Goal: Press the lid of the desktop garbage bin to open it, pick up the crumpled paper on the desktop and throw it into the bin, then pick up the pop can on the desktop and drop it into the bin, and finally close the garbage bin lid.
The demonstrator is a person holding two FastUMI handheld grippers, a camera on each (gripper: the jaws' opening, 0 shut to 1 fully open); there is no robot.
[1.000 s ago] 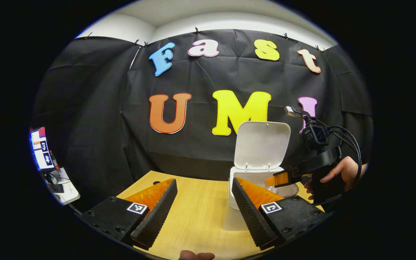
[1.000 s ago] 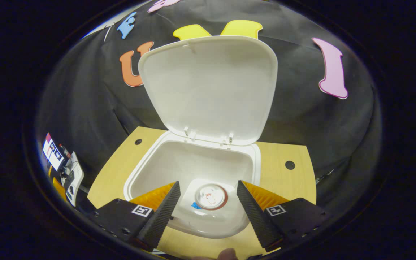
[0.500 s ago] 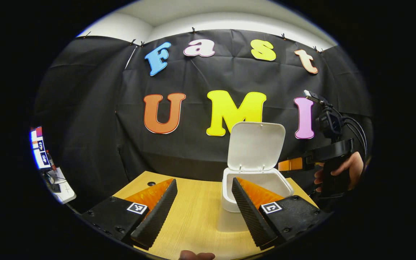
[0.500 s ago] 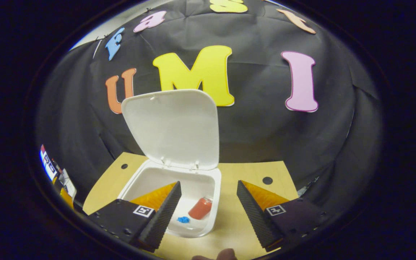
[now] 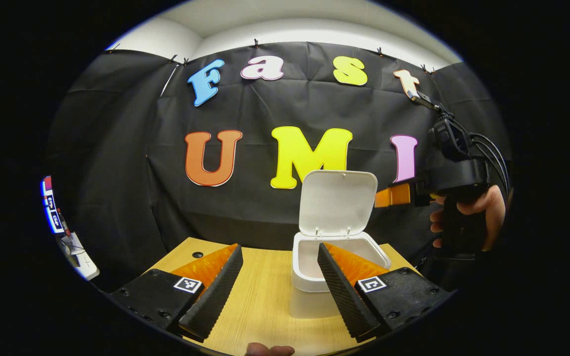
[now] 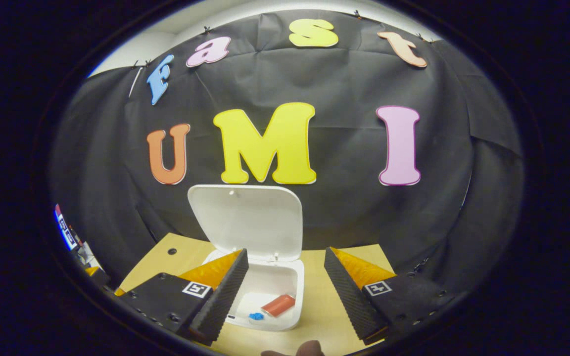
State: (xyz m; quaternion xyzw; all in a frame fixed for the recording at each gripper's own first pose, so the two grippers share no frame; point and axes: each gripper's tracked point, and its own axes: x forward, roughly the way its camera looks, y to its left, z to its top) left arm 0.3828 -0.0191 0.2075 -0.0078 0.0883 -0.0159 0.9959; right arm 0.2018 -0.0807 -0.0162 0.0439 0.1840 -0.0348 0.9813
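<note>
Pop can [image 6: 278, 305] lying tilted in bin [image 6: 295, 291], earlier upright | lid [image 6: 248, 221] upright | right gripper [image 6: 285, 287] raised, both jaws wide, empty

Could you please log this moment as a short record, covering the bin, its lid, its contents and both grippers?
bin: white garbage bin on the wooden desktop
lid: lid hinged up, open
contents: pop can lying on its side; a small blue item beside it
left gripper: left gripper open, holding nothing
right gripper: right gripper open, holding nothing, held above and to one side of the bin
remaining step: close the lid
</note>
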